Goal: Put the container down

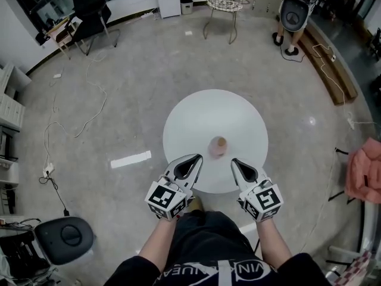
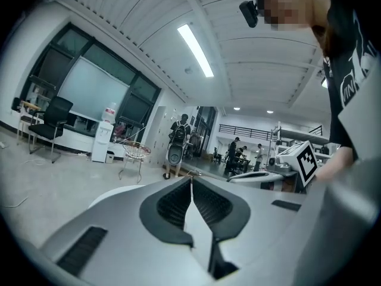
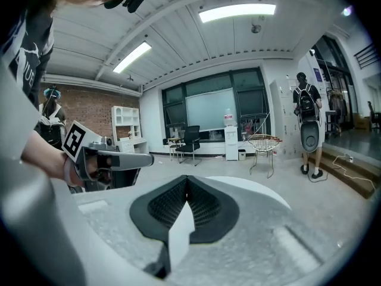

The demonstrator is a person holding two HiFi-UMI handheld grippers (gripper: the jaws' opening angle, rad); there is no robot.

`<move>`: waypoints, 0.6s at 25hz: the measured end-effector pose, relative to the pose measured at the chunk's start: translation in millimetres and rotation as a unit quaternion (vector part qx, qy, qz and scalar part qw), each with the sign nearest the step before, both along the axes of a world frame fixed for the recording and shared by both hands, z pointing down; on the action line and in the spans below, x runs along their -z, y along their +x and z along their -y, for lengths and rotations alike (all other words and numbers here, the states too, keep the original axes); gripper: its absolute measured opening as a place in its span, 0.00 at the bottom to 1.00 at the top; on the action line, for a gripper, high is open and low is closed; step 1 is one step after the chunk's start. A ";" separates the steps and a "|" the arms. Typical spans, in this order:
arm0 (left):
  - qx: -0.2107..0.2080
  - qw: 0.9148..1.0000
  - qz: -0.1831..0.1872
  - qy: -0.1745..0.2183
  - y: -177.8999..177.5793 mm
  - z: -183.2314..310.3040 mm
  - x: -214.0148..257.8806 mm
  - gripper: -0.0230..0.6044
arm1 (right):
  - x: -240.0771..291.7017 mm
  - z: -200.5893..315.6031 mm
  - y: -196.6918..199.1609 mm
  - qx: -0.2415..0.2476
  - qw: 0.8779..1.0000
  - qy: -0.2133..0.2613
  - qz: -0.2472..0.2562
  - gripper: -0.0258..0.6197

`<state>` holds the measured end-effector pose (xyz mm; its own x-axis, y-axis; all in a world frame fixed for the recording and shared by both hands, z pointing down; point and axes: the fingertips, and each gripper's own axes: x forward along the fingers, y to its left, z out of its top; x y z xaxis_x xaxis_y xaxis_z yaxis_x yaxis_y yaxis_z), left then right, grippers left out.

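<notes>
Head view, left to right: left claw (image 1: 195, 159) clenched on nothing, at the desk (image 1: 202, 112) edge; container (image 1: 218, 146) upright on the desk, just ahead, between both tips; right claw (image 1: 236, 162) clenched, empty, about equally near.

Worktop (image 1: 202, 115): round, white, directly ahead of me.
Wire chair (image 1: 224, 1): I see it well beyond.
Tape strip (image 1: 131, 159): floor, left of worktop.
Pink cloth (image 1: 364, 170): my far right.
</notes>
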<state>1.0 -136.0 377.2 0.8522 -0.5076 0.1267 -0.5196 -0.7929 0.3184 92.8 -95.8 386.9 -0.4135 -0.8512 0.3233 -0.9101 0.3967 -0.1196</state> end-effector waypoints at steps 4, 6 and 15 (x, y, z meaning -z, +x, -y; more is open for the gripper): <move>0.012 1.000 -0.002 0.006 1.1 -2.9 5.7 0.06 | 5.7 -0.7 5.6 0.005 1.000 0.005 0.003 0.05; 0.018 1.000 -0.003 0.006 0.9 -6.0 8.1 0.06 | 9.0 -3.1 7.0 0.006 1.000 0.005 0.006 0.05; 0.036 0.999 -0.006 0.016 -5.8 -19.2 23.8 0.06 | 26.9 -15.3 -0.1 0.024 1.000 0.013 0.001 0.05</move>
